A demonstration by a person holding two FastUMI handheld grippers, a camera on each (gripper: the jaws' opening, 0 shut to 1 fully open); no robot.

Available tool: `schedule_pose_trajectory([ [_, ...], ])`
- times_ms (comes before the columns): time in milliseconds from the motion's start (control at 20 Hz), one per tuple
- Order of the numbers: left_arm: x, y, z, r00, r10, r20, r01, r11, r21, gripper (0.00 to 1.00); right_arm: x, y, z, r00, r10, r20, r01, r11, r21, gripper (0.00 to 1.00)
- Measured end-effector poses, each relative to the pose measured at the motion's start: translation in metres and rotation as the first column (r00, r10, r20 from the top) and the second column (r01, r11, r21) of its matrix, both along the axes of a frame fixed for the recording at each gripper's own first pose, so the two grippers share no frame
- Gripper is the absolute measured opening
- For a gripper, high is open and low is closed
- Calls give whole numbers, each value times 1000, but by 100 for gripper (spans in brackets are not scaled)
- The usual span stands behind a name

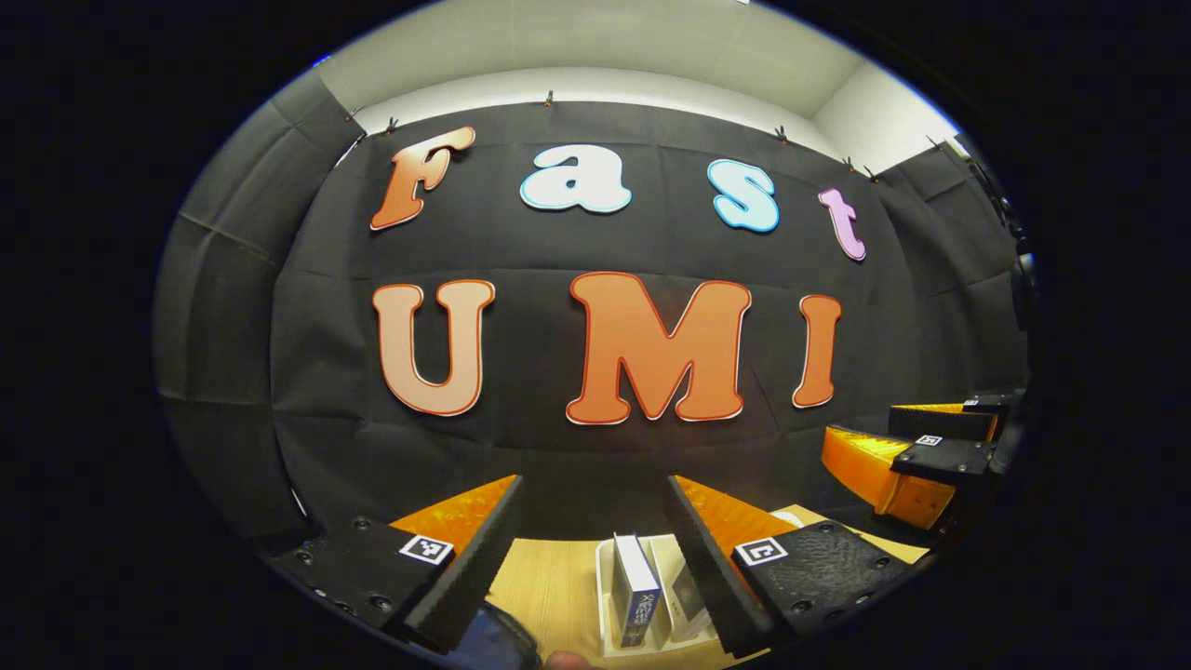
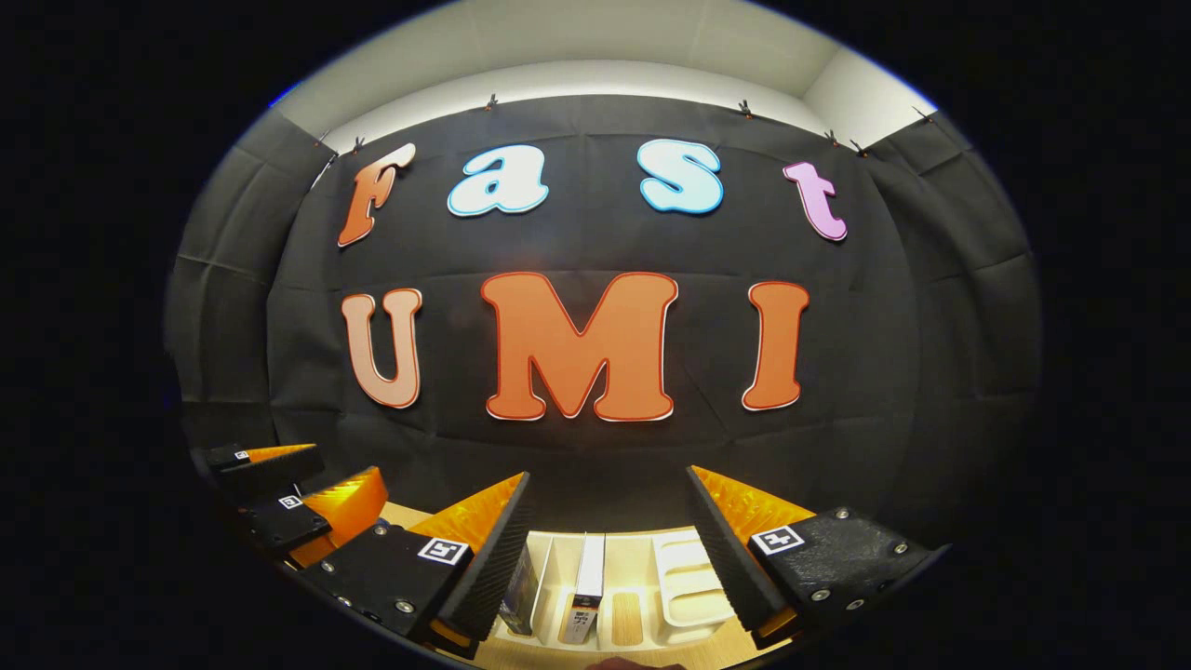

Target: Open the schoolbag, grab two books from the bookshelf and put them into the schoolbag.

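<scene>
A white desktop bookshelf (image 1: 607, 582) stands on the wooden table (image 1: 549, 586) below both grippers. In the left gripper view a white and blue book (image 1: 637, 586) stands upright in it. The right gripper view shows the bookshelf (image 2: 693, 577) with a white book (image 2: 588, 582) and a darker book (image 2: 521, 582) upright in its slots. My left gripper (image 1: 594, 481) is open and holds nothing, raised above the rack. My right gripper (image 2: 608, 473) is open too, with nothing between its fingers. A dark blue rounded thing (image 1: 493, 640), perhaps the schoolbag, sits at the bottom edge.
The two grippers hang side by side: the right gripper (image 1: 916, 451) appears at the right of the left gripper view, and the left gripper (image 2: 298, 507) at the left of the right gripper view. The black cloth wall stands close behind the table.
</scene>
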State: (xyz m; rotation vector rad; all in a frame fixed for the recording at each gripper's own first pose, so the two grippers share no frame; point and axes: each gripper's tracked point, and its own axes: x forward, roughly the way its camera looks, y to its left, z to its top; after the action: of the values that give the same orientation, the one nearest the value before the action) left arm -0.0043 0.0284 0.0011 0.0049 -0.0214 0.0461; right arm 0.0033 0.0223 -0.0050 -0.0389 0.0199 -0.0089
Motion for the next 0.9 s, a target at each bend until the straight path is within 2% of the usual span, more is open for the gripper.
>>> schedule_pose_trajectory([
  [250,-1,7,9,999,25,45,-25,1000,-5,94,0,3,-3,1000,4,-5,-4,1000,-9,94],
  [550,1,7,-3,1000,14,2,-14,1000,-16,94,-1,9,0,1000,21,16,-21,999,-26,94],
  [900,-1,12,4,999,30,24,-30,1000,4,94,0,7,-4,1000,18,7,-18,999,-38,94],
])
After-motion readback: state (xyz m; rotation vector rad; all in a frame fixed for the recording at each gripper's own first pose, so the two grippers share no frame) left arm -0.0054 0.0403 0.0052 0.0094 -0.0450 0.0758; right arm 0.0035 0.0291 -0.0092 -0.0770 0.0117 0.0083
